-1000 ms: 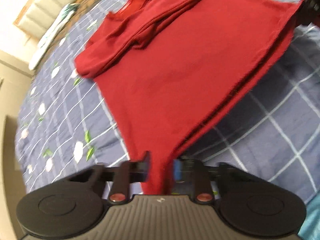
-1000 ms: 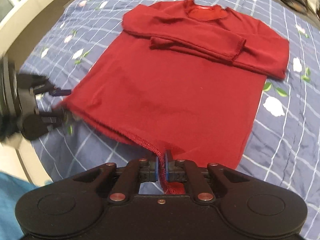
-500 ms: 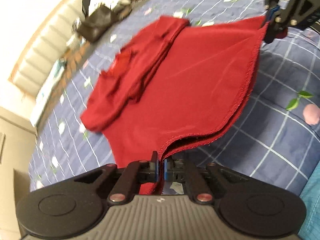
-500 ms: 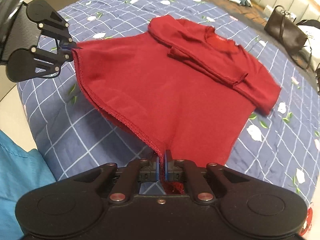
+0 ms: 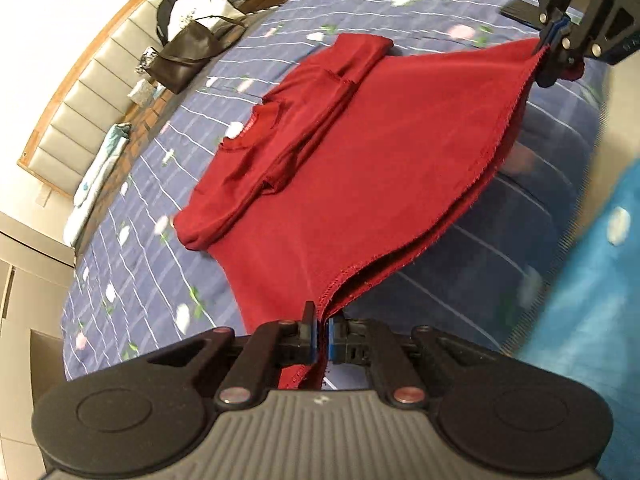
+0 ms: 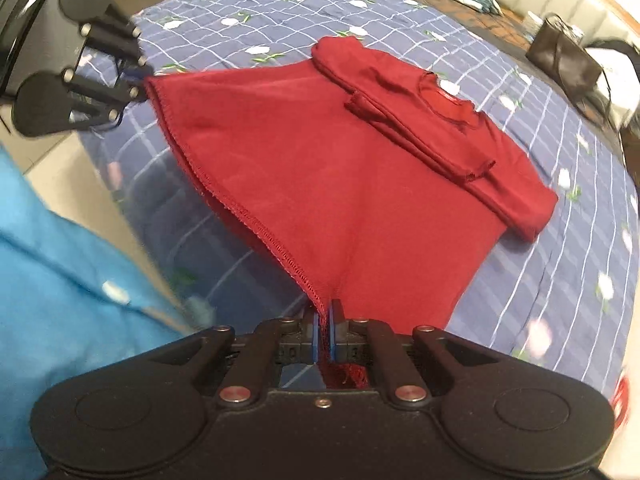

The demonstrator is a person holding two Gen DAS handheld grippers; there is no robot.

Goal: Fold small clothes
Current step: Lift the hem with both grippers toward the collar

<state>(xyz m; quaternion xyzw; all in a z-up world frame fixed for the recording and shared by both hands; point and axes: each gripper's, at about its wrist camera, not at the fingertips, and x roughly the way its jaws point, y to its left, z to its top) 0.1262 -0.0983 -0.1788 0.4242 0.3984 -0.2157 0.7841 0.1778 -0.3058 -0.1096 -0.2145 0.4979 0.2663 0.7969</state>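
Two sets of fingers closed, left gripper [image 5: 319, 336] and right gripper [image 6: 324, 334], each pinching one hem corner of the red shirt [image 5: 372, 152], hem raised off the bed [image 5: 500, 280]. Bottom fold in hand. Next, probably: carry hem toward 12 o'clock onto collar [image 6: 448, 98]. Free room there; brown bag [image 6: 564, 60] far at 1 o'clock.

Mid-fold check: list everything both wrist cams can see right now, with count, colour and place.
red sweater: one, dark red, on the bed, sleeves folded across the chest, hem lifted.
bedspread: one, blue with white grid and flowers, under the sweater.
handbag: one, dark brown, by the headboard.
headboard: one, beige padded, wood-framed, far end.
blue clothing: one, bright blue, person's, near edge.
left gripper: black, shut on one hem corner.
right gripper: black, shut on the other corner.
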